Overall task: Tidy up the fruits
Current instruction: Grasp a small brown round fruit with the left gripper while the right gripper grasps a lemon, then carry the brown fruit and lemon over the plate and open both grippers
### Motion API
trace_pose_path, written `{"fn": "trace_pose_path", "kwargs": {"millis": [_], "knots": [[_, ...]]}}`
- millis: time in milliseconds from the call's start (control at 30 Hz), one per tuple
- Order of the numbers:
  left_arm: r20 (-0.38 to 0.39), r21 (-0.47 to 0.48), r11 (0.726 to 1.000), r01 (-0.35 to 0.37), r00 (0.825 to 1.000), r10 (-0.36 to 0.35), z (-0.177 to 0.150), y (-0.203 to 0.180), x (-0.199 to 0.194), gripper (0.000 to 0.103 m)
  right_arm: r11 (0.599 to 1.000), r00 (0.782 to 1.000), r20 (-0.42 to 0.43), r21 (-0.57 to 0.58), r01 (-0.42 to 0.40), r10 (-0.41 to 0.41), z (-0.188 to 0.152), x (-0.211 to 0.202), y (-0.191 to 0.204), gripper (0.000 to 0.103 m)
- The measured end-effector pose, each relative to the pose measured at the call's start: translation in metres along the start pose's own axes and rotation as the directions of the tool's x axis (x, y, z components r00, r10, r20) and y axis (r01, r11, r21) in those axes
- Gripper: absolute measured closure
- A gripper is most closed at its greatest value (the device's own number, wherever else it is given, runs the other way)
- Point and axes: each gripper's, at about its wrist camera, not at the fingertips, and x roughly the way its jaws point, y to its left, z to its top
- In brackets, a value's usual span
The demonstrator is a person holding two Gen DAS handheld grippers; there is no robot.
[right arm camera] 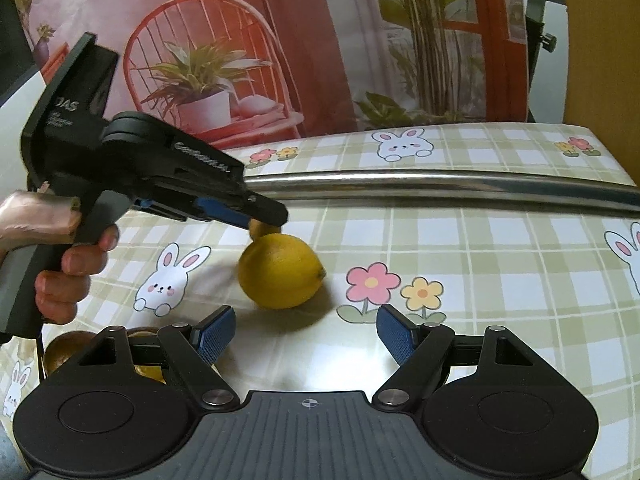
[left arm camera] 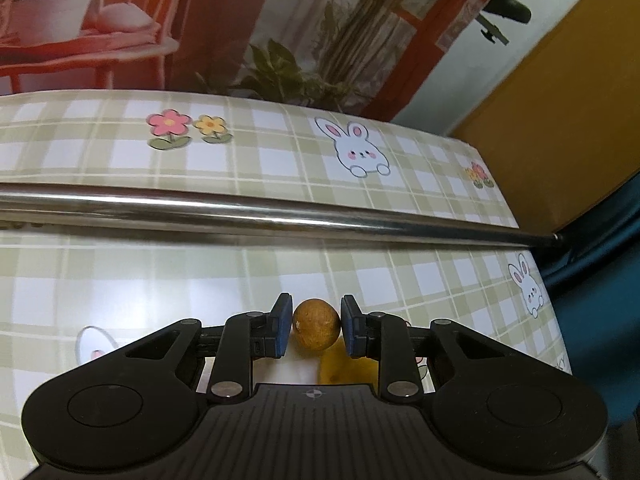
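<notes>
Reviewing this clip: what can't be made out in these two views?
- Right wrist: the brown fruit held by the left gripper is mostly hidden behind its fingers and the lemon.
- Right wrist: round brownish things at lower left, covered by the right gripper body; unidentifiable.
- Left wrist: lemon blurred, mostly hidden.

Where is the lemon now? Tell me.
In the right wrist view the lemon lies on the checked tablecloth, ahead of the open right hand-held gripper, just below the left hand-held gripper tip.

A lemon (right arm camera: 280,272) lies on the checked tablecloth (right arm camera: 480,280).
</notes>
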Motion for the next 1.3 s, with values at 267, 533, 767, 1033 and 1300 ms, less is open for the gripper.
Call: {"fn": "trace_pose_path", "kwargs": {"millis": [267,533,767,1033,1300], "knots": [[0.07,0.01,1.0,0.005,0.998,-0.006,-0.018,0.017,-0.043,0.075,0.999,1.0,0.003,-0.027,-0.021,0.021,0.015,0.019,0.012,0.028],[0.142,-0.009,0.999,0.032,0.989,-0.03,-0.048,0.037,-0.093,0.075,0.999,0.999,-0.013,0.029,-0.045,0.045,0.029,0.052,0.007,0.028],[0.176,-0.042,0.999,0.015,0.984,-0.007,-0.08,0.055,-0.119,0.075,0.997,0.998,-0.026,0.056,-0.049,0.051,0.024,0.064,0.006,0.044],[0.198,-0.064,0.998,0.002,0.98,0.011,-0.118,0.066,-0.142,0.075,0.998,0.999,-0.002,0.04,-0.042,0.042,0.015,0.057,0.011,0.046],[0.219,-0.065,0.998,0.025,0.976,-0.011,-0.14,0.059,-0.155,0.075,0.995,0.998,0.04,0.088,-0.052,0.049,0.001,0.031,0.013,0.051]]}}
